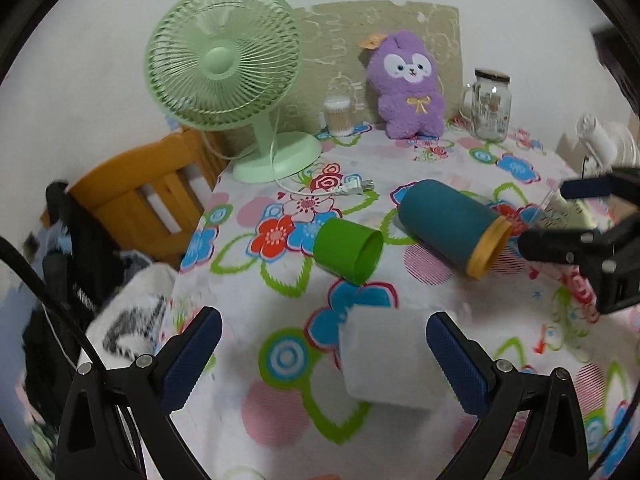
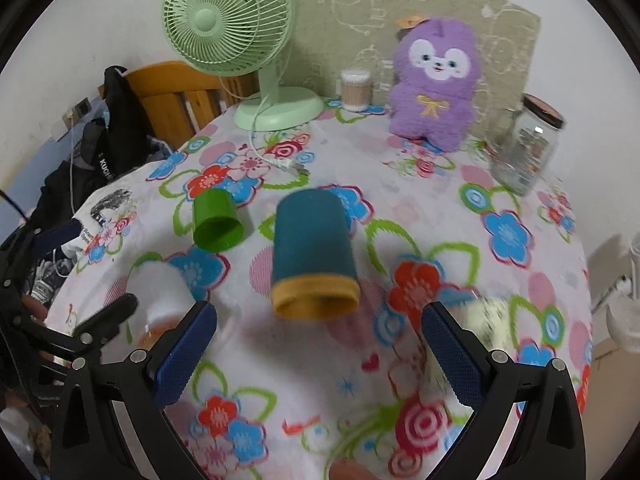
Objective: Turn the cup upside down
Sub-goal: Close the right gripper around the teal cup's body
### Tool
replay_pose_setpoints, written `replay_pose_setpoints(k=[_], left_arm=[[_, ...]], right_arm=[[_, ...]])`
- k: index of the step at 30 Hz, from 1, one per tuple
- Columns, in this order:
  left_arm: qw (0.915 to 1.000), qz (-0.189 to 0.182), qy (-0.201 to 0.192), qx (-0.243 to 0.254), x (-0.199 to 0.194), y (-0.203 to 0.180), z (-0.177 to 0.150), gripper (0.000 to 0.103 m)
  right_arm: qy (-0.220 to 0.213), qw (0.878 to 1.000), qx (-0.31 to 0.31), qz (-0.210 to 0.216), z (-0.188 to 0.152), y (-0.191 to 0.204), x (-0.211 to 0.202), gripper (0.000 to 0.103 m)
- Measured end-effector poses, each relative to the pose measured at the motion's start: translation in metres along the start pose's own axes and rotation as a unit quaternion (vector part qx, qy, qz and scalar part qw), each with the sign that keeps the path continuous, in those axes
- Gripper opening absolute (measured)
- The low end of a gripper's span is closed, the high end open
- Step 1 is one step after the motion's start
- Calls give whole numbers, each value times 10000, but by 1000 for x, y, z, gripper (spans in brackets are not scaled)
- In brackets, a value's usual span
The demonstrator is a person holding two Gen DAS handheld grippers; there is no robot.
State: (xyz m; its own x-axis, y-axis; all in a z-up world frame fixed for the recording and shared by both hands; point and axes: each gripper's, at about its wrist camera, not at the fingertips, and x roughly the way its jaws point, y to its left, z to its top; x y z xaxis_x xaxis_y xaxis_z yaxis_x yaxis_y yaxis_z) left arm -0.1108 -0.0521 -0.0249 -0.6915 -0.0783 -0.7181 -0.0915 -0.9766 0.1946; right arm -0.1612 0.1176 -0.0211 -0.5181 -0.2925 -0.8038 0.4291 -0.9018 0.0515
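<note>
Nothing flipped yet: the frosted white plastic cup point(image 1: 384, 360) lies sideways between the left gripper point(image 1: 324, 360)'s spread jaws; the right gripper point(image 2: 320, 356) gapes empty.

A plain white wall point(image 1: 100, 60) stands behind the table point(image 2: 420, 184), which is covered with a white cloth printed with big coloured flowers. At the table's far edge a beige sheet with faint drawings point(image 2: 360, 4) leans on the wall. Beyond the far left corner is an orange wooden chair point(image 1: 140, 200), with dark clothes point(image 2: 100, 148) piled beside it. The light is soft and even.
</note>
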Motion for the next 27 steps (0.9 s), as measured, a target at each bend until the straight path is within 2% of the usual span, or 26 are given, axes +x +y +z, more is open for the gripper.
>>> replay_pose_setpoints(k=[11, 21, 27], left_arm=[[9948, -535, 228, 838, 45, -3, 21, 103], [9917, -748, 433, 956, 62, -3, 29, 103], [9919, -705, 431, 966, 62, -3, 28, 103]], right_arm=[[444, 9985, -287, -135, 31, 7, 56, 103], [947, 9949, -340, -86, 43, 1, 97, 102], [1309, 9903, -458, -73, 40, 1, 118, 85]])
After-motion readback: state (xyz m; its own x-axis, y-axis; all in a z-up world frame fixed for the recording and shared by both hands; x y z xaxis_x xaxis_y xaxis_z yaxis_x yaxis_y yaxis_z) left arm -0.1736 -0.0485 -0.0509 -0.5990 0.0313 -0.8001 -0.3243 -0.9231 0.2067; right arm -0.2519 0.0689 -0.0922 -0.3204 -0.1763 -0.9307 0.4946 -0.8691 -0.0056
